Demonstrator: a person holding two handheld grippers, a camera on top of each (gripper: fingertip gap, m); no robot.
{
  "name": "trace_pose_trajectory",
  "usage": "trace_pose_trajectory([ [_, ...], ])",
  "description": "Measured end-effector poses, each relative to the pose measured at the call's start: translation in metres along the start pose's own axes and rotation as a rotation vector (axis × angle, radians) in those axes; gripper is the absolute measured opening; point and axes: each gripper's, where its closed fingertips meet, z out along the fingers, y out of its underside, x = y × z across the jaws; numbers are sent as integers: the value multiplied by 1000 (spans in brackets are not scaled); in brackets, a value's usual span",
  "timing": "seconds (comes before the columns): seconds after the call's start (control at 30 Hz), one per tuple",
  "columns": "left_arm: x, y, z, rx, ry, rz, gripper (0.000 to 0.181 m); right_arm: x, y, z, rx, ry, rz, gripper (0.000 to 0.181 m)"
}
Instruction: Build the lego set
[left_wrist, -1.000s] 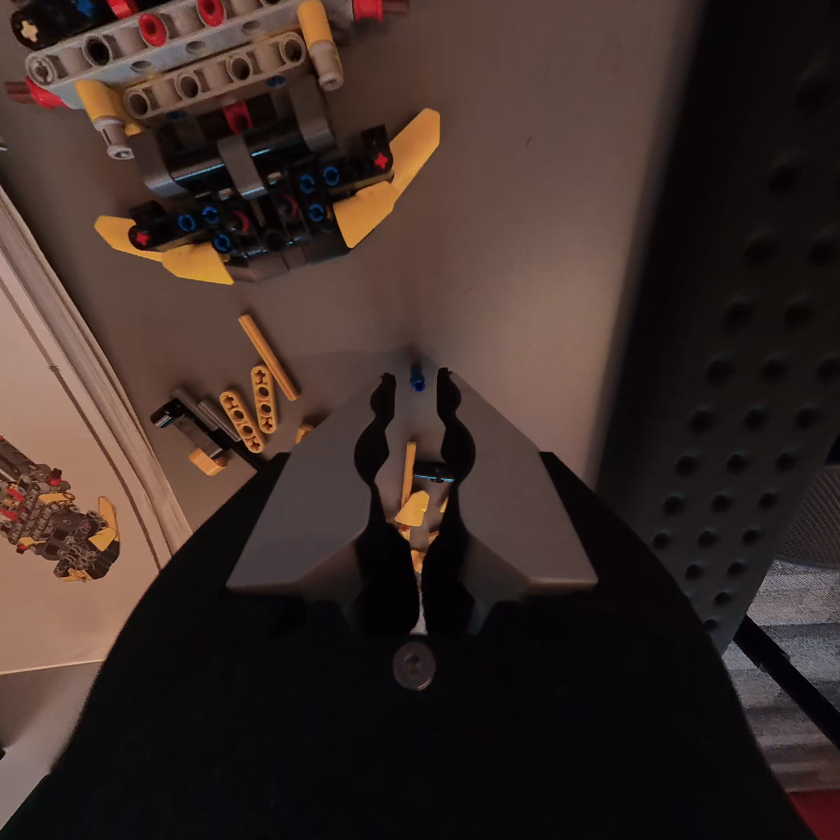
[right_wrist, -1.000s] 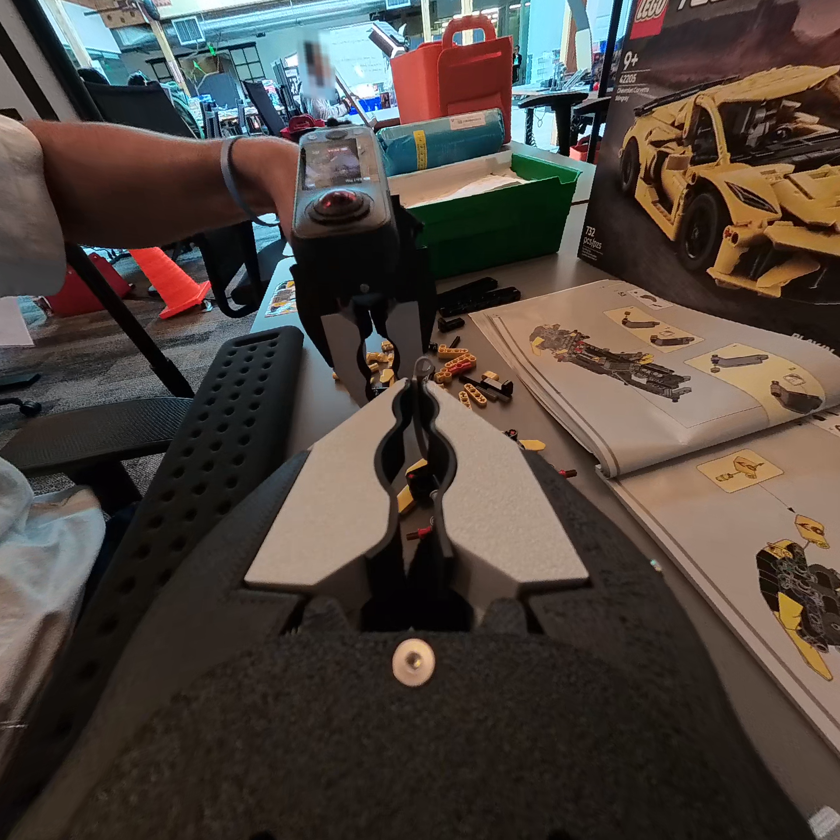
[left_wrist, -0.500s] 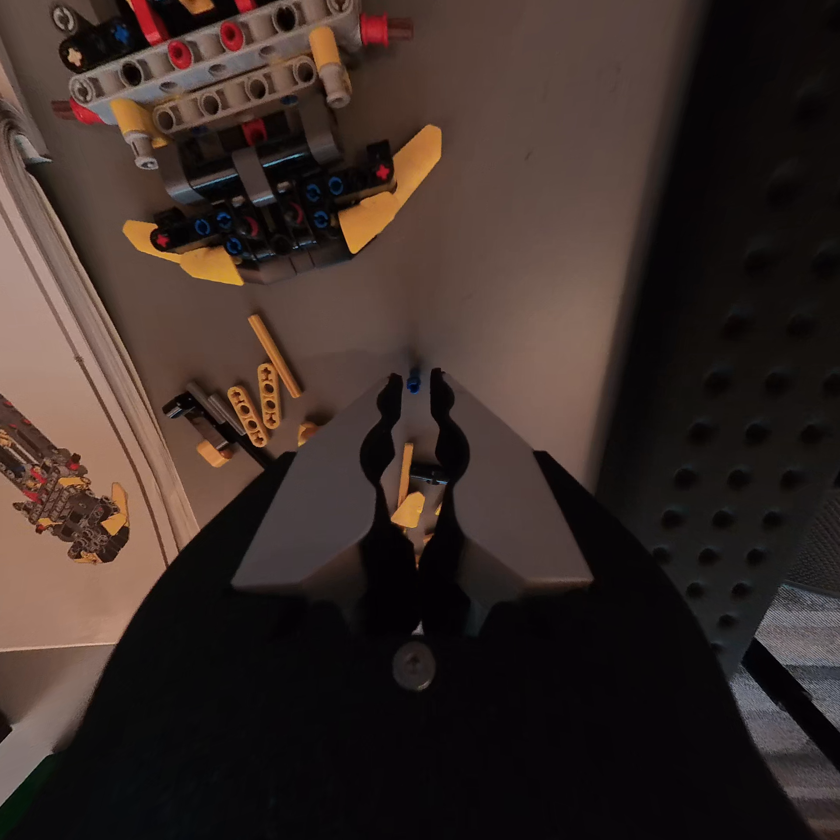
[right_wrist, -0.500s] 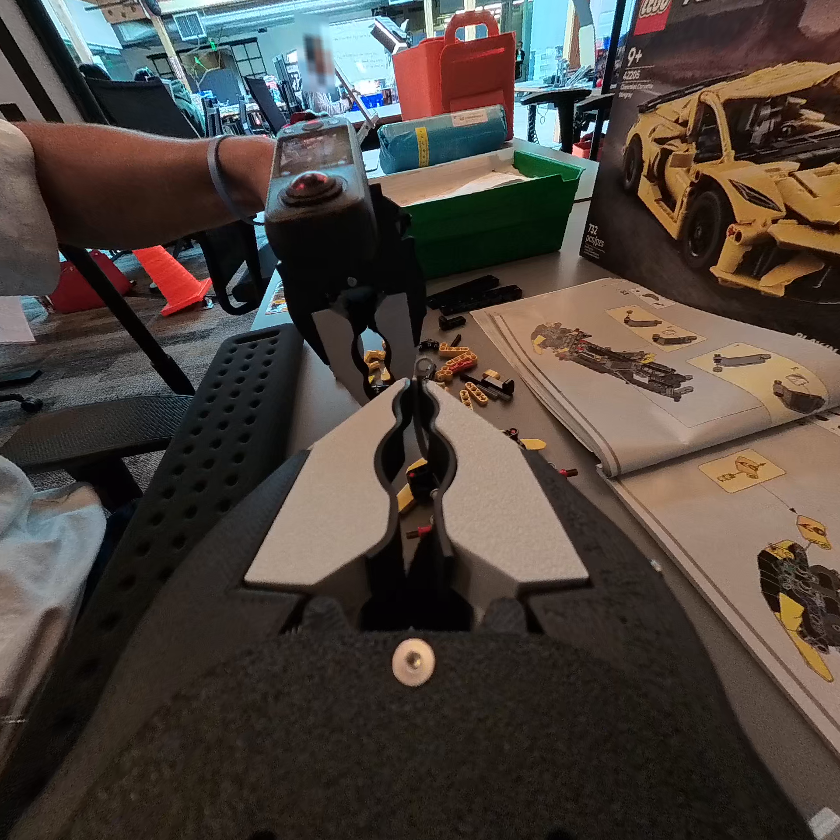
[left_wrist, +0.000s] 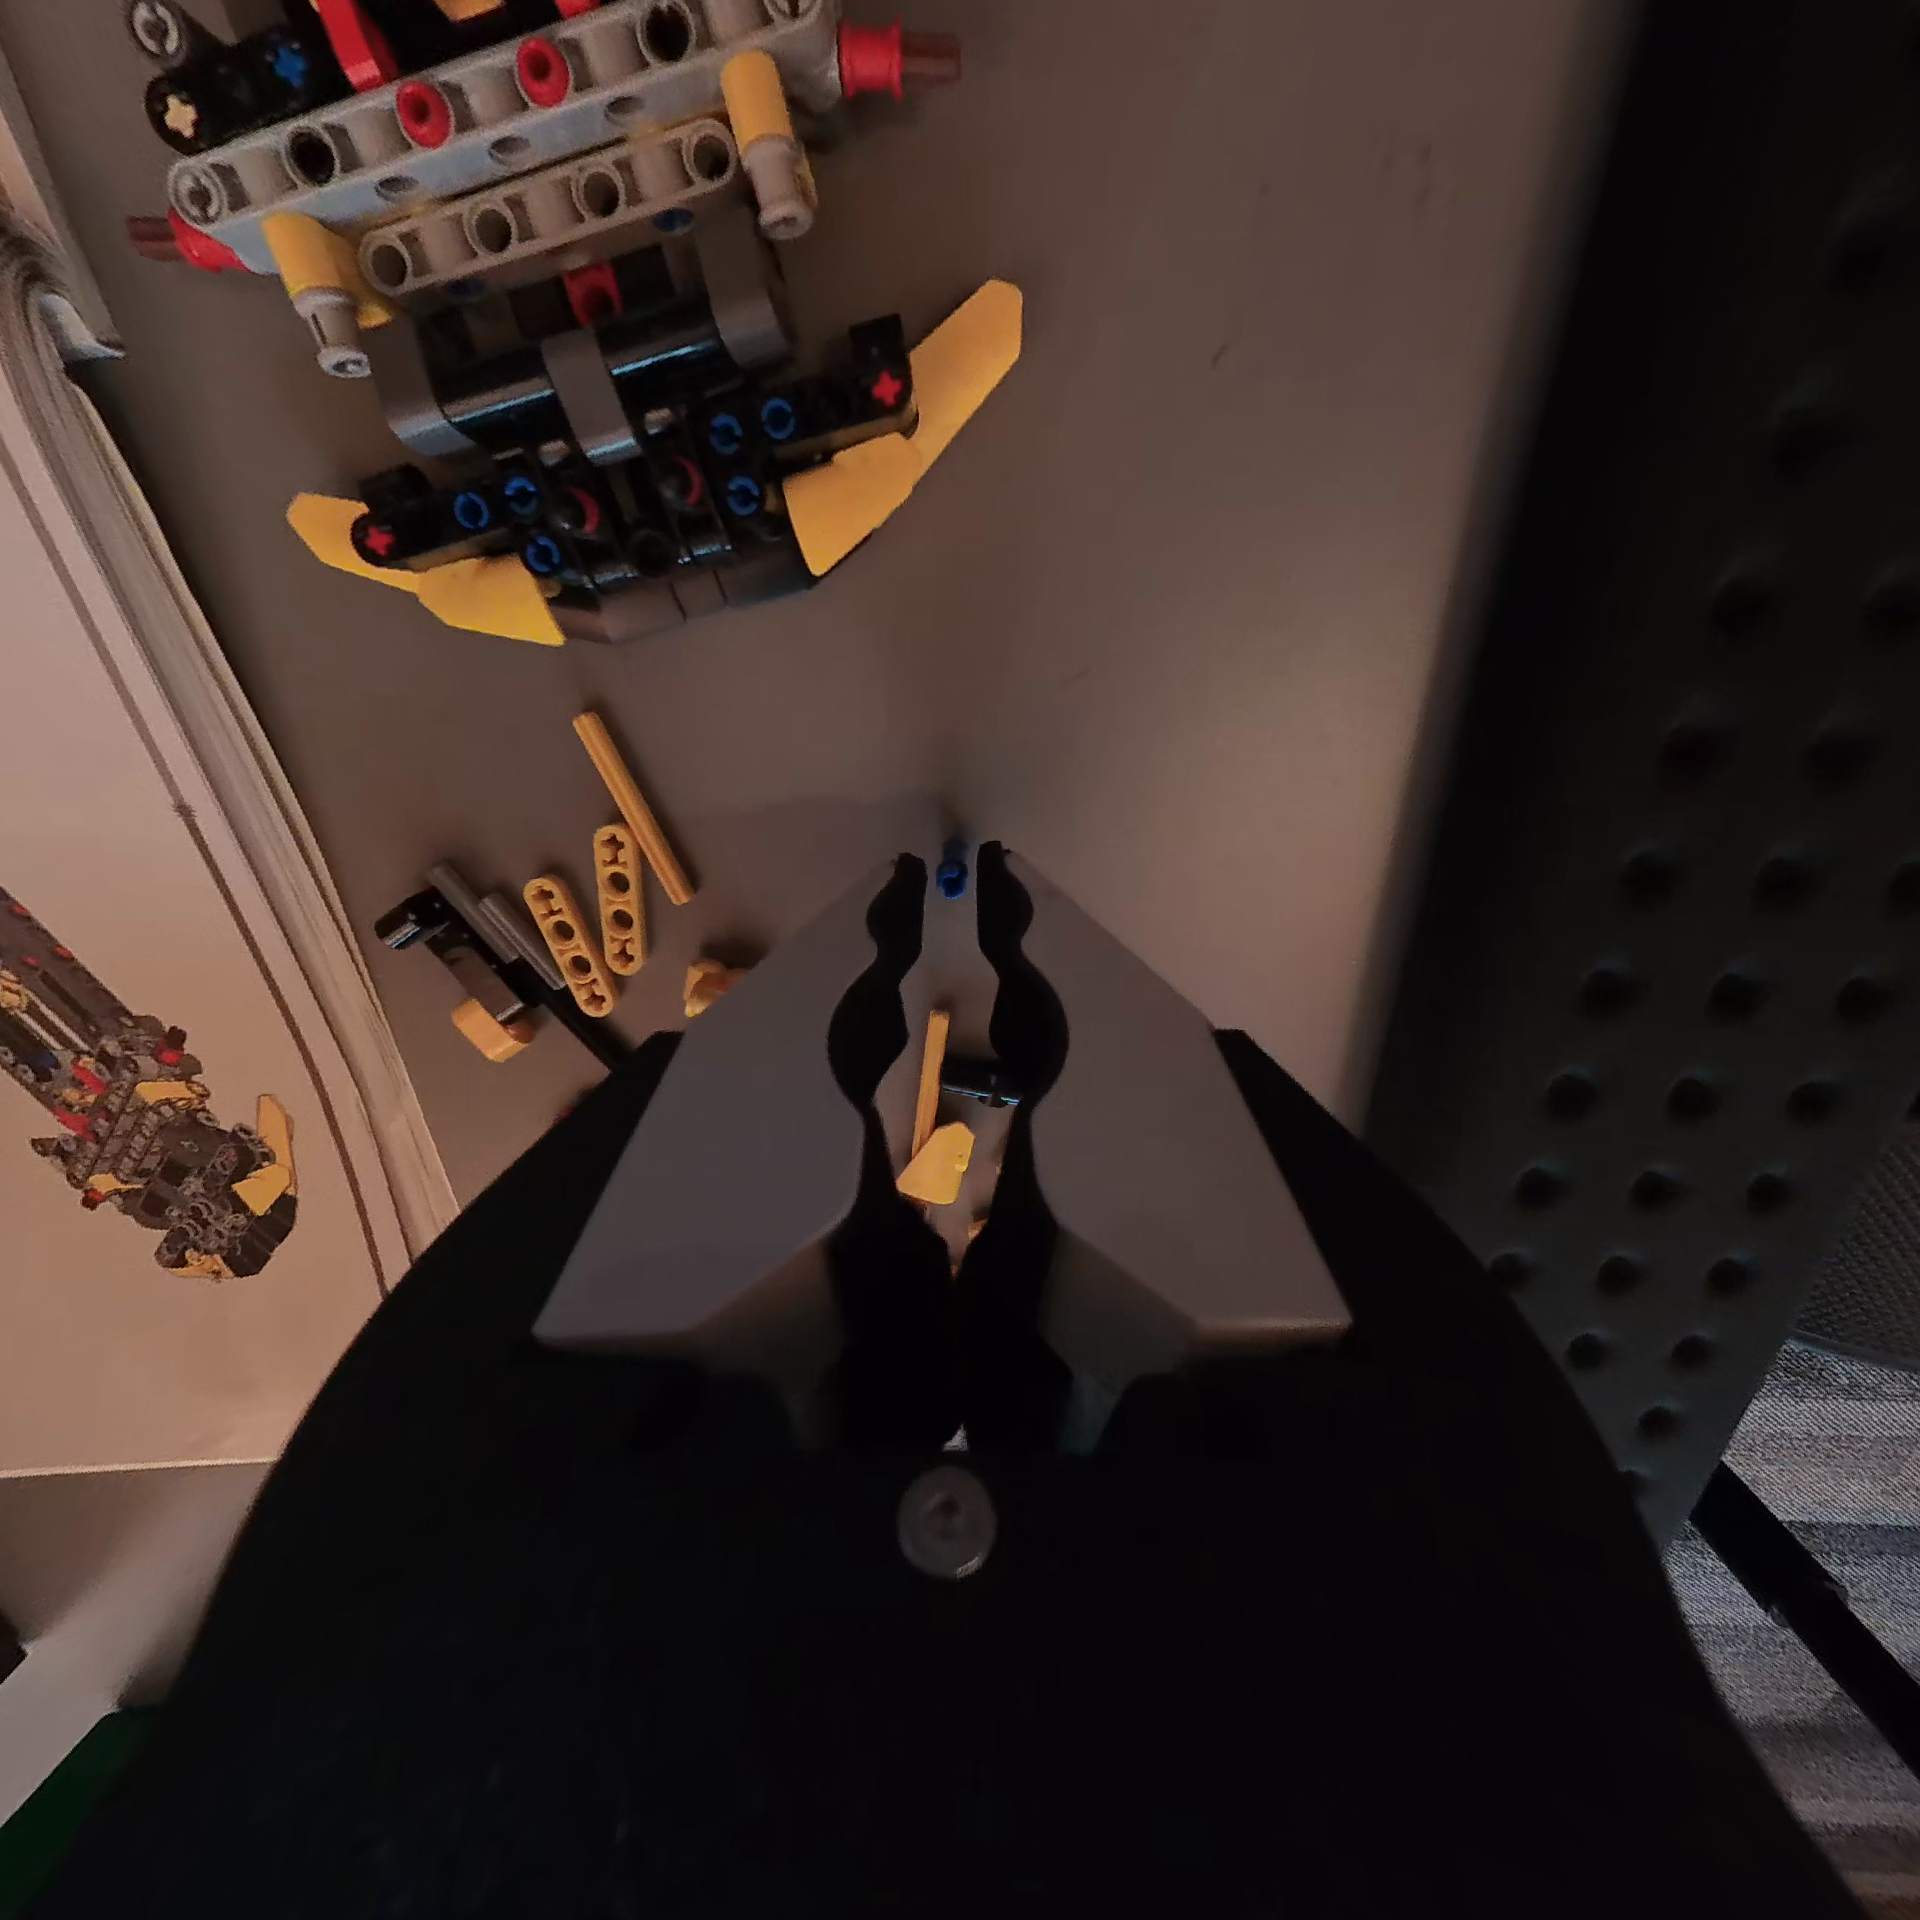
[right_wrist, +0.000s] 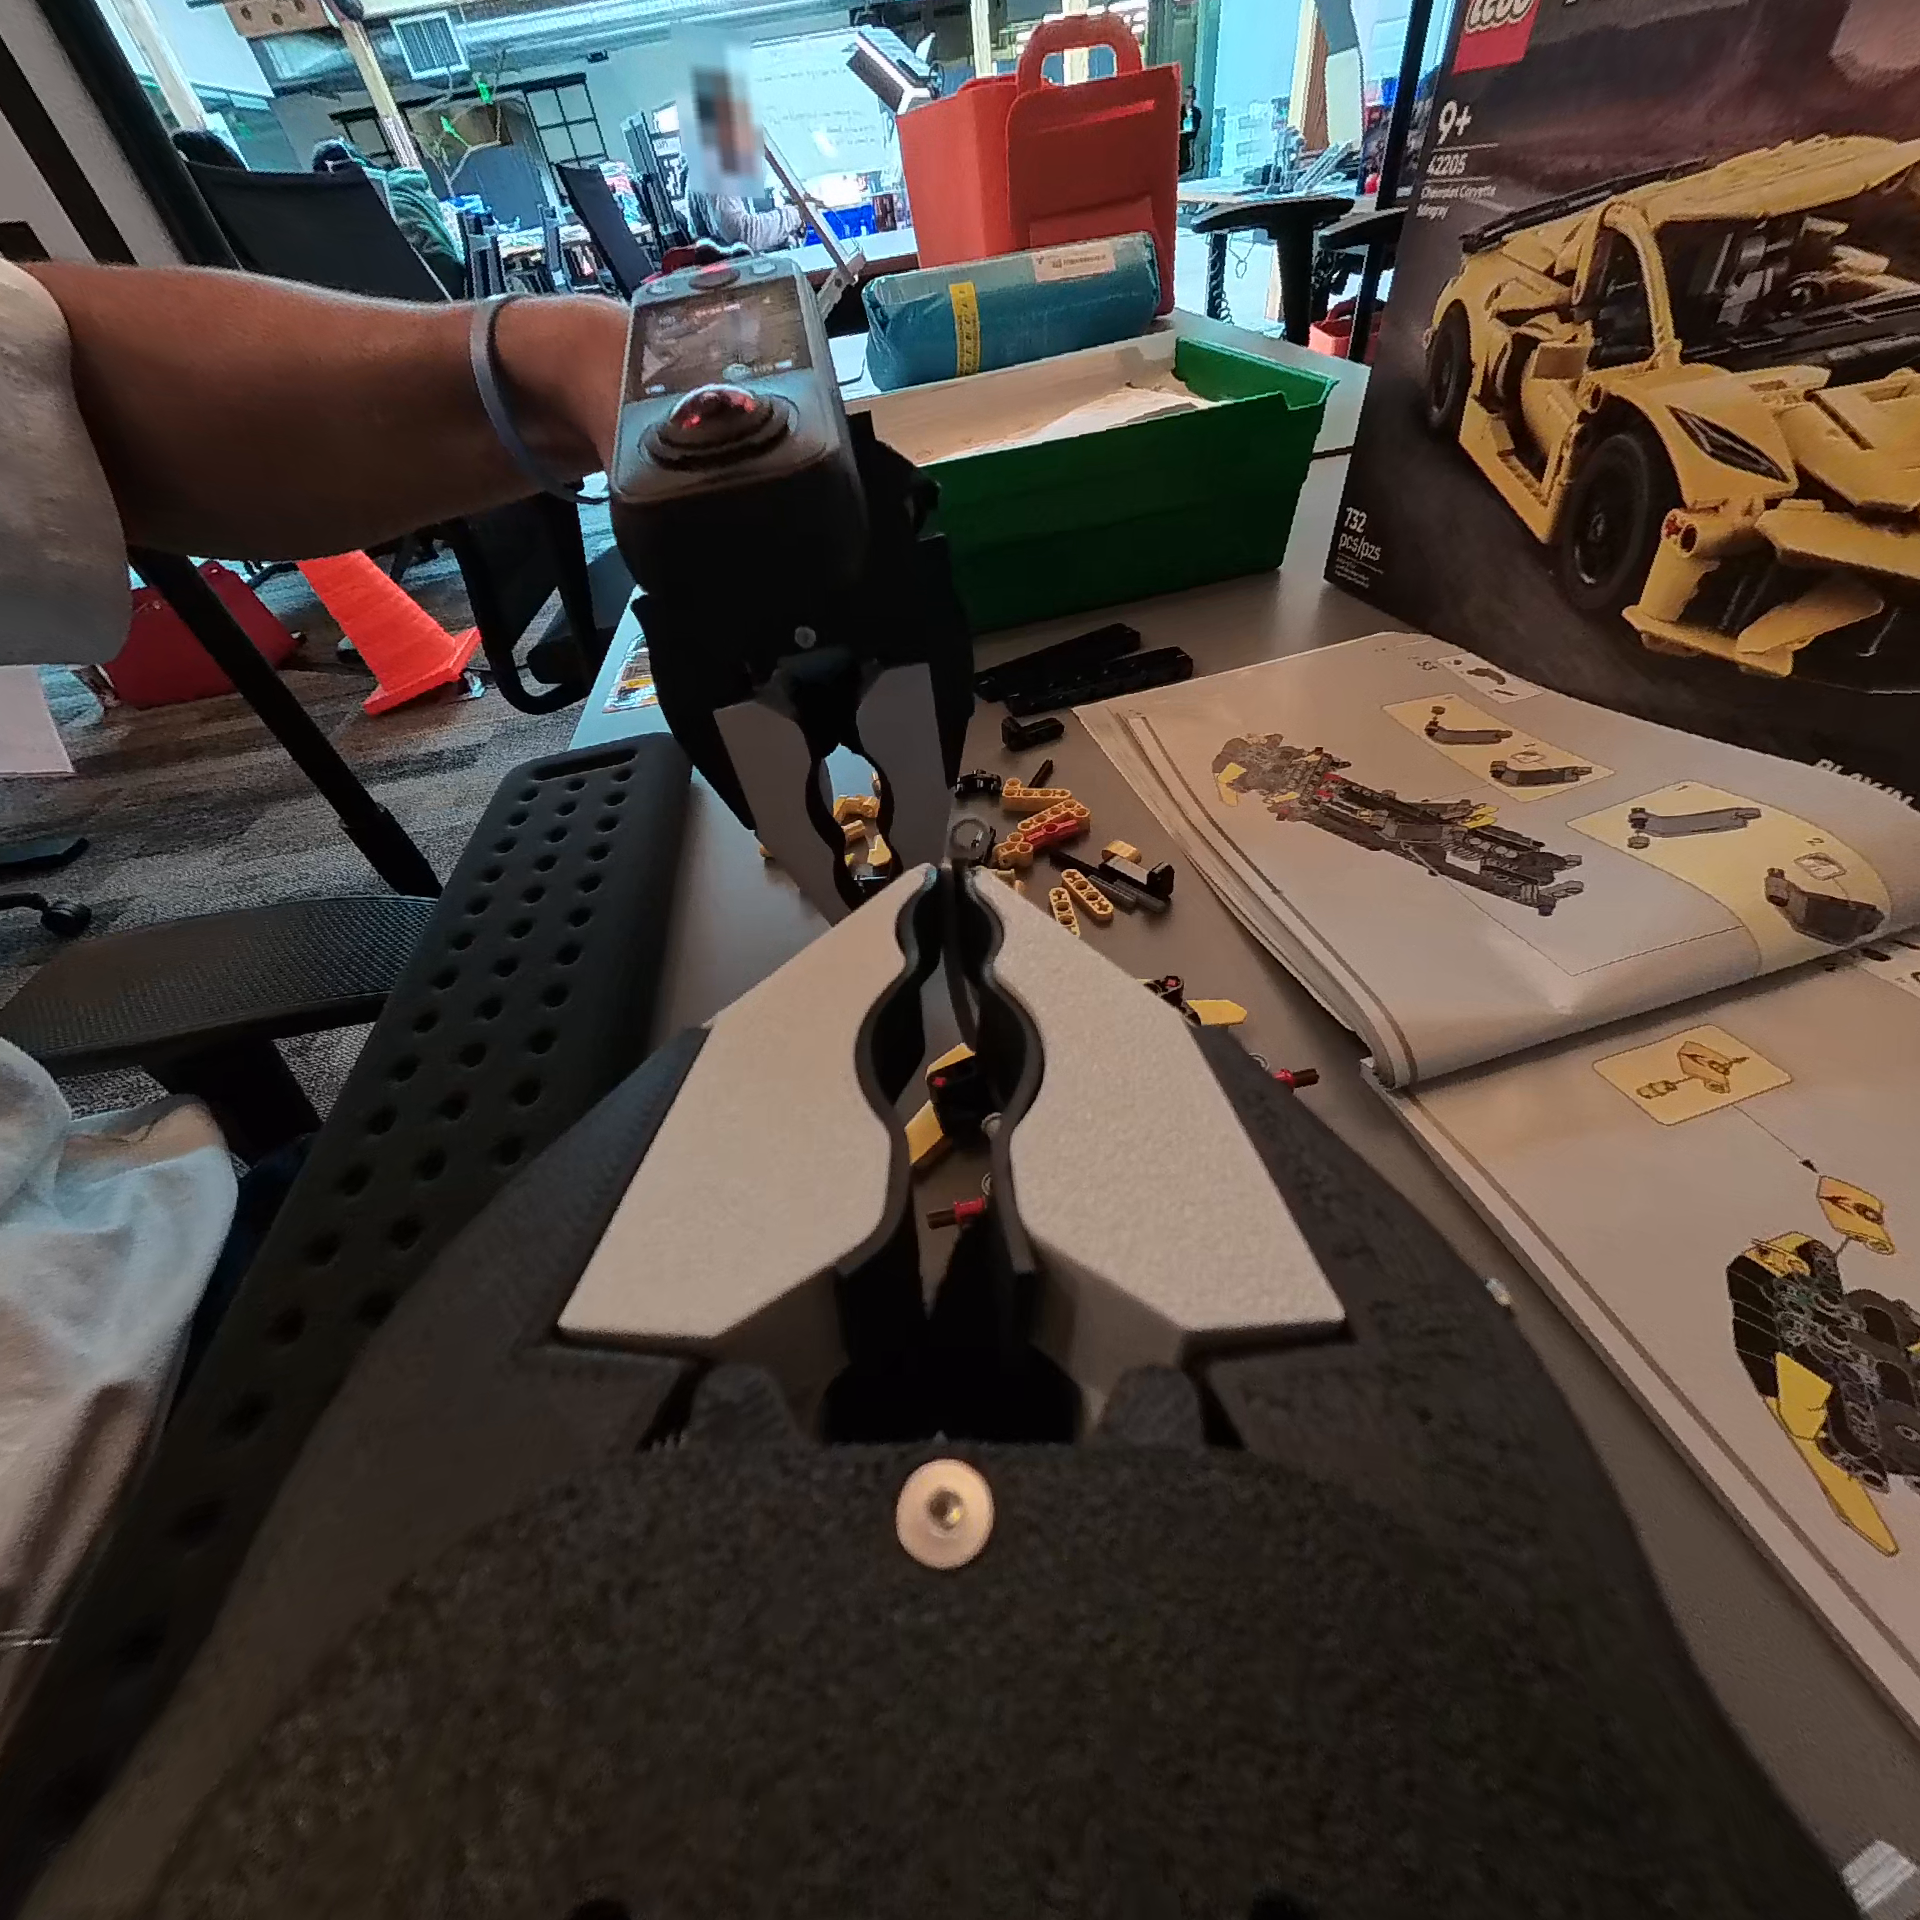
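- Our left tool (left_wrist: 951, 871) points down at the worktop (left_wrist: 1195, 520), its tips slightly parted around a small blue pin (left_wrist: 948, 871) (whether they grip it, we cannot tell).
- Our right tool (right_wrist: 954, 878) is closed on a thin grey lego piece (right_wrist: 970, 837) that pokes out past its tips.
- The part-built lego model (left_wrist: 623, 395) lies on the far side, with loose yellow beams (left_wrist: 597, 920) to the left, near the open instruction booklet (right_wrist: 1507, 894).

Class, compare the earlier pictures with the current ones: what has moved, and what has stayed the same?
The left gripper has closed its fingers in around the small blue pin, its tips now flanking it. In the right wrist view it has tipped forward over the table. The right gripper stays shut on a thin grey piece. The partly built model has not been disturbed.
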Motion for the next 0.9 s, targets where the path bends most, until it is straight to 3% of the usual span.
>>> trace_pose_trajectory([
  [0.73, -3, 1, 1, 15, -26, 12, 4, 1, 1, 0, -3, 3, -2, 1],
  [0.83, -9, -10, -6, 100, -51, -13, 3, 2, 0, -1, 3, 7, -3, 0],
  [0.9, -19, -32, -25, 266, -80, -75, 3, 4, -2, -3, 11, 16, -3, 0],
])
